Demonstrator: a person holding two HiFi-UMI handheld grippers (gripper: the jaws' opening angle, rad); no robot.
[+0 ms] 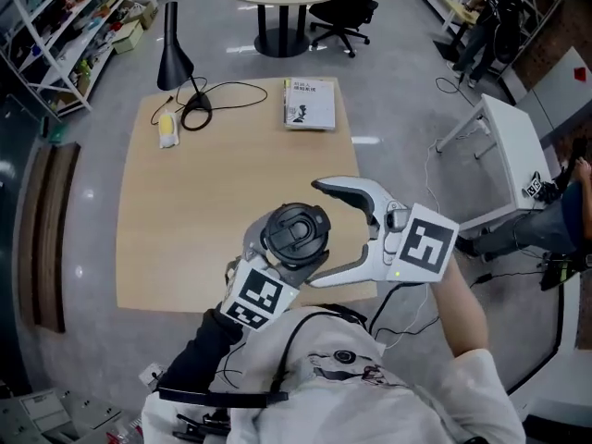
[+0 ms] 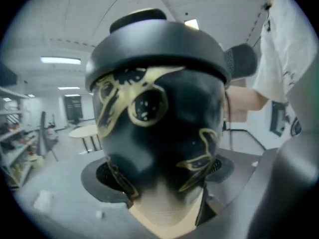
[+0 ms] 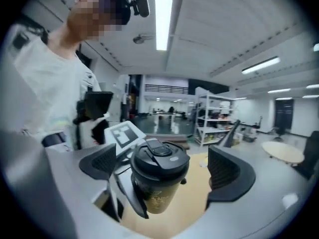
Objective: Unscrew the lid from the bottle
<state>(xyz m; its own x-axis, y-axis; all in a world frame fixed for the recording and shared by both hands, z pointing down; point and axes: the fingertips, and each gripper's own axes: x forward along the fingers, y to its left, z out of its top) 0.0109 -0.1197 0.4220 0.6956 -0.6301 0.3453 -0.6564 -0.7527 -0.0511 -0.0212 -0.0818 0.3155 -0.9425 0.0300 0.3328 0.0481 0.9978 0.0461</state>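
We stand over a table. Our left gripper clamps the black bottle and holds it upright above the table's near edge. Our right gripper gapes wide, one jaw on either side of the lid, clear of it. The lid sits on the bottle.

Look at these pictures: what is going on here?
A person works at a wooden table with a tool in each hand. The left tool grips a black bottle by its body. The right tool is open, its jaws either side of the lid without touching. The lid is on, so unscrewing has not begun.
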